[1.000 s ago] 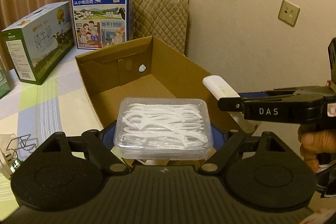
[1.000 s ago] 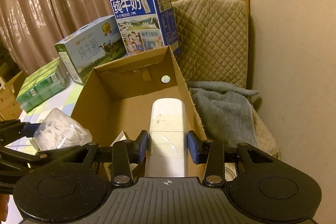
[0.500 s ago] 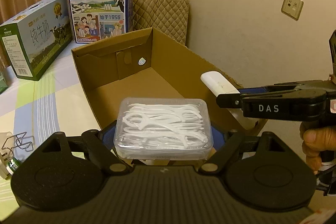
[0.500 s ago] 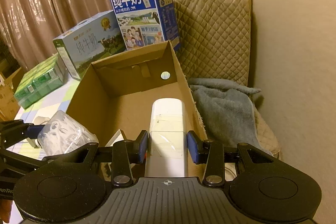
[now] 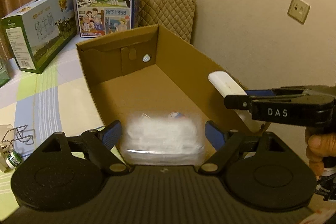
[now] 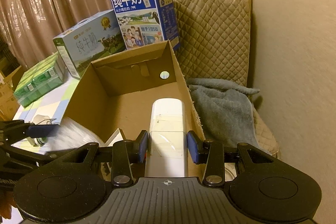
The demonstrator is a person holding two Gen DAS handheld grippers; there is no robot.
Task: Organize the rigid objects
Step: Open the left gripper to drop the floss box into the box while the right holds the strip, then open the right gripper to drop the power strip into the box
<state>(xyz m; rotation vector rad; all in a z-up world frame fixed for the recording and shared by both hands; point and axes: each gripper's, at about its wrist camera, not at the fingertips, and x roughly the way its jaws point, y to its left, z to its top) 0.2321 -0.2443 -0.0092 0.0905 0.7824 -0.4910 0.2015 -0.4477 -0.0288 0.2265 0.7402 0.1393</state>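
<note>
Left wrist view is showing the left gripper (image 5: pixel 163 132) now spread, and the floss pick case (image 5: pixel 163 138), pinched a moment ago, is dropping blurred into the cardboard box (image 5: pixel 189 51). Right gripper (image 6: pixel 168 145) is still pinching the white remote (image 6: pixel 167 131) above the box, so I think it goes in next.

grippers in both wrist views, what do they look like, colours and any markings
Both the left gripper and the right gripper are black plastic, with ribbed grey-black bases, two round discs, silver pivot screws and blue fingertips. Seen side-on, the right gripper carries white "DAS" lettering. A bare hand grips its handle; no sleeve or cables are visible.
</note>
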